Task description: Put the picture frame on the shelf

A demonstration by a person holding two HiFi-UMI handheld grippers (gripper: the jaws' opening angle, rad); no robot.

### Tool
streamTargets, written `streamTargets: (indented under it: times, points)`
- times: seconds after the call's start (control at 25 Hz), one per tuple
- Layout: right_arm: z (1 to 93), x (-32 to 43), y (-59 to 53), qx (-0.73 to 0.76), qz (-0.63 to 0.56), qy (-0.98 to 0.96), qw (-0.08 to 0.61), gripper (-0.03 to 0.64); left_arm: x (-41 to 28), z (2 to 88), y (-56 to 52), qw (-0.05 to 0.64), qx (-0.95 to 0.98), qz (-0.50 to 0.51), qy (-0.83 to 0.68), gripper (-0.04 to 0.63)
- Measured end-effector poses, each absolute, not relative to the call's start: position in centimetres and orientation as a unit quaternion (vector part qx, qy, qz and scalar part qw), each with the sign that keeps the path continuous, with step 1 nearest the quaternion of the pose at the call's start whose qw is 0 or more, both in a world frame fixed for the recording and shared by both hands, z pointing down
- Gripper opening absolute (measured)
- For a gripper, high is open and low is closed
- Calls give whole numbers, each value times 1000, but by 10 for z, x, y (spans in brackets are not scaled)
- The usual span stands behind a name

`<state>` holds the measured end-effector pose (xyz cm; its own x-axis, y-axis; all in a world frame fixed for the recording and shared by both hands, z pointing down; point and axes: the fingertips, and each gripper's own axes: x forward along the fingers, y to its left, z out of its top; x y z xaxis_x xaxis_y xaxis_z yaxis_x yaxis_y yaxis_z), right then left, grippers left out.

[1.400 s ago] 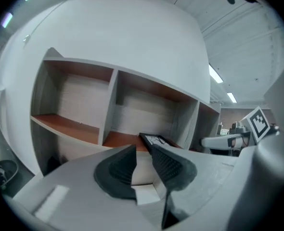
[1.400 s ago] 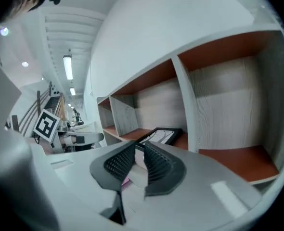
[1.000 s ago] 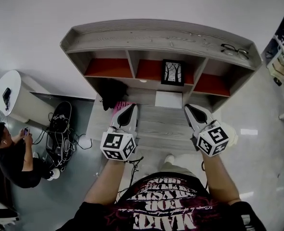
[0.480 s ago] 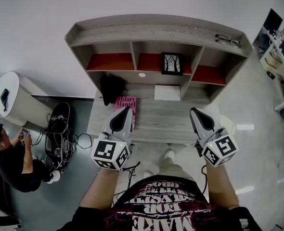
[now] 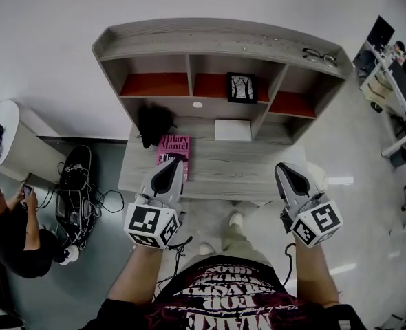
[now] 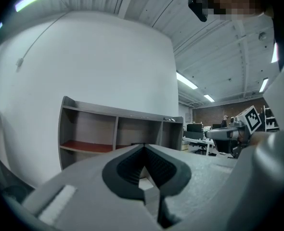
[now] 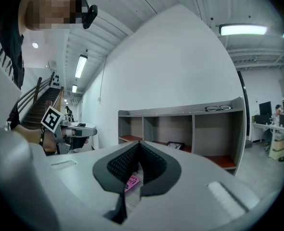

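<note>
Fingers, head view: both pairs are seen pressed together, with nothing gripped; the left gripper is held over the front-left part of the desk, the right gripper over its front-right part.
Picture frame, head view: the picture frame is stood upright on the red board of the middle compartment of the shelf, slightly right of that compartment's middle, well apart from both grippers.
Pink book, head view: the pink book is laid flat near the desk's left edge, partly overlapped by the left gripper's tip.
Glasses, head view: the glasses are laid on the shelf's top board, near its right end.
Left gripper view: the left gripper is shown closed tip to tip and empty; the shelf is seen ahead, the right gripper at the right.
Right gripper view: the right gripper is shown closed and empty; the pink book is glimpsed below the pads, the picture frame in the shelf's middle compartment, the glasses on top.
</note>
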<state>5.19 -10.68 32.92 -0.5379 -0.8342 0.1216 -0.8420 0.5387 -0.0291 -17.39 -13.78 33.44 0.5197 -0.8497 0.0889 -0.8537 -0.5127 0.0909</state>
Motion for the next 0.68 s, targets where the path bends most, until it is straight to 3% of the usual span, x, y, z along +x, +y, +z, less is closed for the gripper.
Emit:
streamTargets:
  times: [0.68]
  points:
    - [333, 48, -110, 475, 46, -876, 71, 25, -151, 359, -142, 72, 879, 24, -470, 0]
